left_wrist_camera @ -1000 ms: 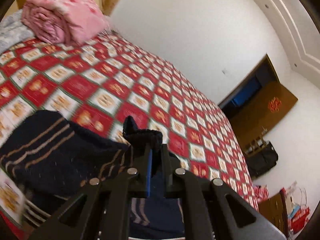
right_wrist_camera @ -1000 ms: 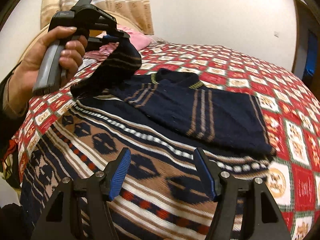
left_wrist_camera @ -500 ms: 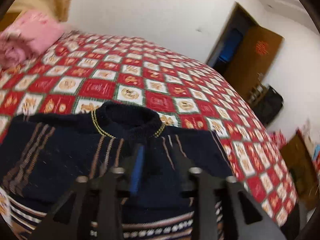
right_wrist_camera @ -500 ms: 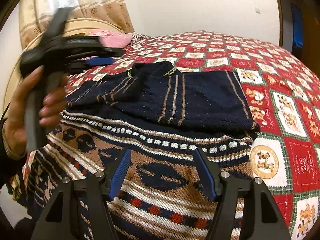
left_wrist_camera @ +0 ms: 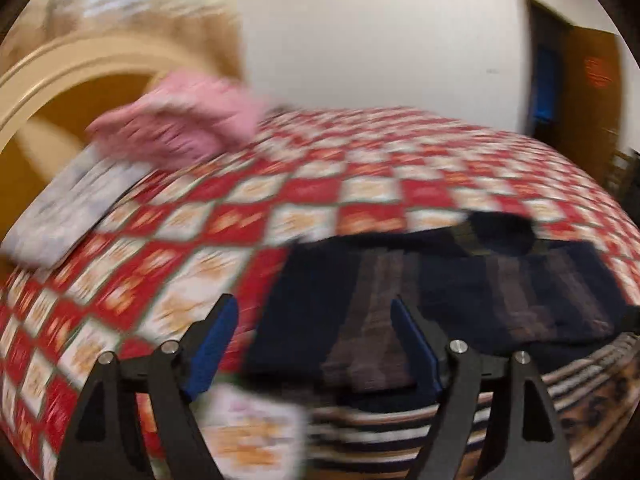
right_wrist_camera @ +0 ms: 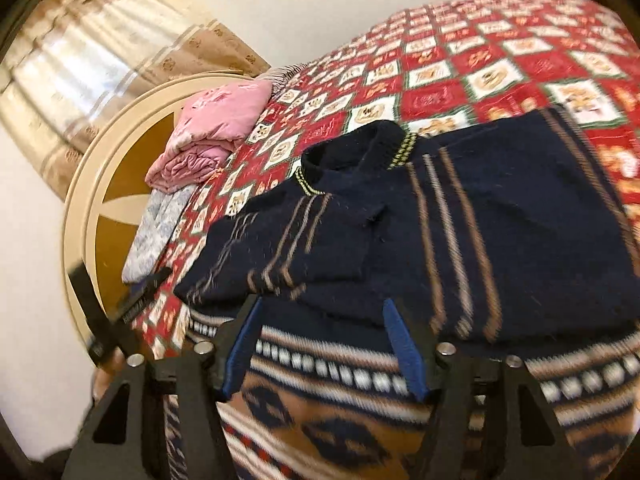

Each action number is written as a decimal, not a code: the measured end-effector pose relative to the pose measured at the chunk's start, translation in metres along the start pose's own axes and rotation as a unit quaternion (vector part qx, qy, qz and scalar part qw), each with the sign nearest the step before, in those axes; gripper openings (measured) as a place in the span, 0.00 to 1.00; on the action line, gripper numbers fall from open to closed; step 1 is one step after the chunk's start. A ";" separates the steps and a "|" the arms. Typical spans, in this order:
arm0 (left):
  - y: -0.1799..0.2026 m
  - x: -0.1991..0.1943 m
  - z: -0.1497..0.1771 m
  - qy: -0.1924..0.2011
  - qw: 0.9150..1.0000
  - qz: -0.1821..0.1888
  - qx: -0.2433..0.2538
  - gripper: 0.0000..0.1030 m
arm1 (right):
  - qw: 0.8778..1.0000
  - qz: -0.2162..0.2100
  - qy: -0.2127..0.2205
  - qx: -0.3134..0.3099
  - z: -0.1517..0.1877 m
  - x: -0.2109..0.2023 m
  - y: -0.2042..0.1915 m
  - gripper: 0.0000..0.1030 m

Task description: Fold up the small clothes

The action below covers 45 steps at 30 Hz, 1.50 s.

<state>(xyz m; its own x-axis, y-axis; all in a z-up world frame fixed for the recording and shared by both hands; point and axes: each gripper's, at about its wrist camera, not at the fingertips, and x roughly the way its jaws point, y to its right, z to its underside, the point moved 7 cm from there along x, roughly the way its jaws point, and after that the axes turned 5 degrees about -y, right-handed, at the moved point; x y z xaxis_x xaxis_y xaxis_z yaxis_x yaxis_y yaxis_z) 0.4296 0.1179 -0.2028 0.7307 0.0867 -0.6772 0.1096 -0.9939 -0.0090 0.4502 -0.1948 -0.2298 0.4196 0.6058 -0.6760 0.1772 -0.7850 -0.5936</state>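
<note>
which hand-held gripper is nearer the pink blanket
Left. The left hand-held gripper hangs over the bedspread beside the sweater's edge, on the pink blanket's side. The right hand-held gripper hangs over the sweater's patterned hem, farther from the blanket.

A dark navy knitted sweater (right_wrist_camera: 460,216) lies flat on the red-and-white checked bedspread (right_wrist_camera: 500,72), its collar toward the far side of the bedspread. It has thin tan stripes running down the body, a ribbed collar edged in yellow, and one sleeve (right_wrist_camera: 280,248) folded across the front. Its lower part is brown, white and navy, patterned with bands and diamonds (right_wrist_camera: 332,408), and reaches the bedspread's near edge.
</note>
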 end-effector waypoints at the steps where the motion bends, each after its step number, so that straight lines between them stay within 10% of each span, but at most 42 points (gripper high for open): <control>1: -0.018 0.006 0.004 -0.008 1.000 -0.010 -0.018 0.79 | 1.000 0.006 -0.005 0.008 -0.004 0.009 0.002 0.50; 9: -0.069 0.039 0.026 -0.043 0.995 -0.018 -0.084 0.79 | 0.998 0.032 -0.030 0.054 -0.019 0.057 0.017 0.48; 11: -0.072 0.045 0.026 -0.049 0.995 -0.023 -0.087 0.79 | 0.997 0.054 -0.031 0.047 -0.020 0.063 0.016 0.21; 14: -0.073 0.050 0.025 -0.055 0.994 -0.016 -0.096 0.79 | 0.998 0.047 -0.033 0.040 -0.023 0.065 0.015 0.07; 29: -0.045 0.036 0.021 -0.056 0.997 0.006 -0.055 0.83 | 0.991 0.110 0.051 -0.054 -0.068 -0.011 0.001 0.06; 45: -0.002 0.019 0.032 -0.056 0.998 0.002 0.012 0.90 | 0.975 0.212 0.029 -0.053 -0.049 -0.002 0.077 0.06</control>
<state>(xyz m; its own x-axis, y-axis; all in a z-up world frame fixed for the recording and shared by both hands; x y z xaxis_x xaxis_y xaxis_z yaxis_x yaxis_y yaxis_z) 0.4217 0.1194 -0.2394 0.6509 0.0760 -0.7554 0.0892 -0.9957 -0.0233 0.5070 -0.2634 -0.2526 0.5242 0.2188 -0.8230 0.0678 -0.9741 -0.2158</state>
